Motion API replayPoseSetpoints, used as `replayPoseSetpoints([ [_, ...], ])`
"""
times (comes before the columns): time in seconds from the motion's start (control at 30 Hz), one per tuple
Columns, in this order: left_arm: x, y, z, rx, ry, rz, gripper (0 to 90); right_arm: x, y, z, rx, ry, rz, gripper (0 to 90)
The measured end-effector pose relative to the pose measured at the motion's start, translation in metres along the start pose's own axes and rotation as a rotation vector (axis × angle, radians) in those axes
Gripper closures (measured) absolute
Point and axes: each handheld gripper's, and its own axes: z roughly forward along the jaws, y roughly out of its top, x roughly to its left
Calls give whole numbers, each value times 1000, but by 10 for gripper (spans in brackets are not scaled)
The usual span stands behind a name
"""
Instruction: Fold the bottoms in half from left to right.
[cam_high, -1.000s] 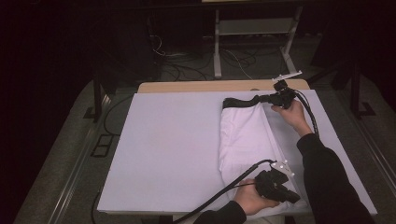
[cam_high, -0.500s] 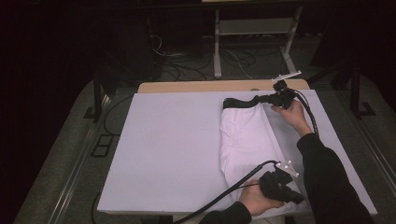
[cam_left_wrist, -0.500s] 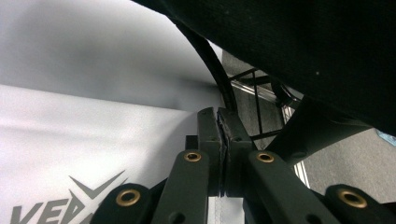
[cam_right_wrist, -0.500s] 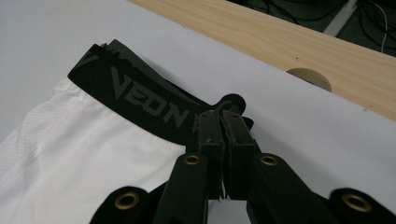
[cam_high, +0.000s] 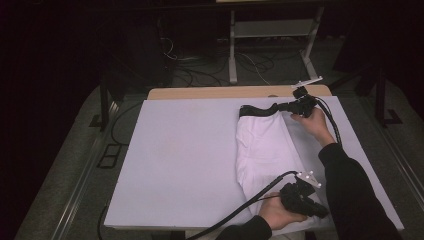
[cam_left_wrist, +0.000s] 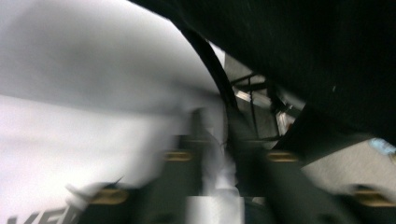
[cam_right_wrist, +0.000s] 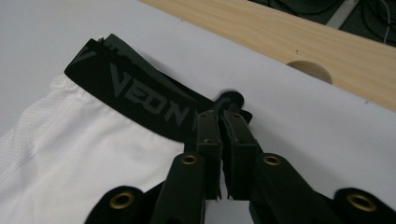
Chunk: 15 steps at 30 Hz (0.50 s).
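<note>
White shorts (cam_high: 265, 150) with a black waistband (cam_high: 257, 110) lie folded lengthwise on the right half of the white table cover (cam_high: 190, 160). My right gripper (cam_high: 280, 107) lies at the far end, shut on the right end of the waistband (cam_right_wrist: 135, 93), which reads "VEON". Its jaws (cam_right_wrist: 223, 119) have just been easing apart and still pinch the band. My left gripper (cam_high: 320, 211) sits at the shorts' near hem by the table's front edge. Its jaws have just been opening, and a strip of white cloth (cam_left_wrist: 219, 163) hangs between them in a blurred left gripper view.
The bare wooden table edge (cam_high: 210, 92) runs along the far side, with a round hole (cam_right_wrist: 308, 70) in it. A dark sleeve (cam_high: 350, 190) crosses the near right corner. Cables and a metal stand (cam_high: 232, 50) are on the floor beyond.
The left hand has shifted slightly at the near hem. The shorts and the right hand stay where they were.
</note>
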Motion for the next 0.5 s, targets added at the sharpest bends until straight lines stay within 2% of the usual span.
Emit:
replayPoseSetpoints([
  [0.03, -1, 0, -1, -7, 5, 9, 646, 0, -1, 0, 0, 2, 4, 738],
  [0.1, -6, 1, -4, -20, 54, 23, 507, 2, -2, -1, 1, 3, 9, 615],
  [0.17, -9, 0, -7, -49, 76, 23, 393, 3, -4, -3, -11, 29, 19, 494],
  [0.23, -9, -1, -12, -87, 64, 3, 330, 5, -6, -5, -24, 45, 25, 369],
  [0.3, -8, -2, -17, -119, 52, -1, 268, 6, -7, -9, -37, 52, 33, 296],
  [0.37, -9, -1, -25, -133, 72, 13, 229, 7, -8, -12, -49, 66, 37, 190],
  [0.43, -9, 1, -32, -141, 97, 29, 147, 8, -10, -16, -60, 77, 37, 111],
  [0.5, -8, 3, -41, -140, 110, 44, 91, 11, -10, -19, -68, 68, 46, 31],
])
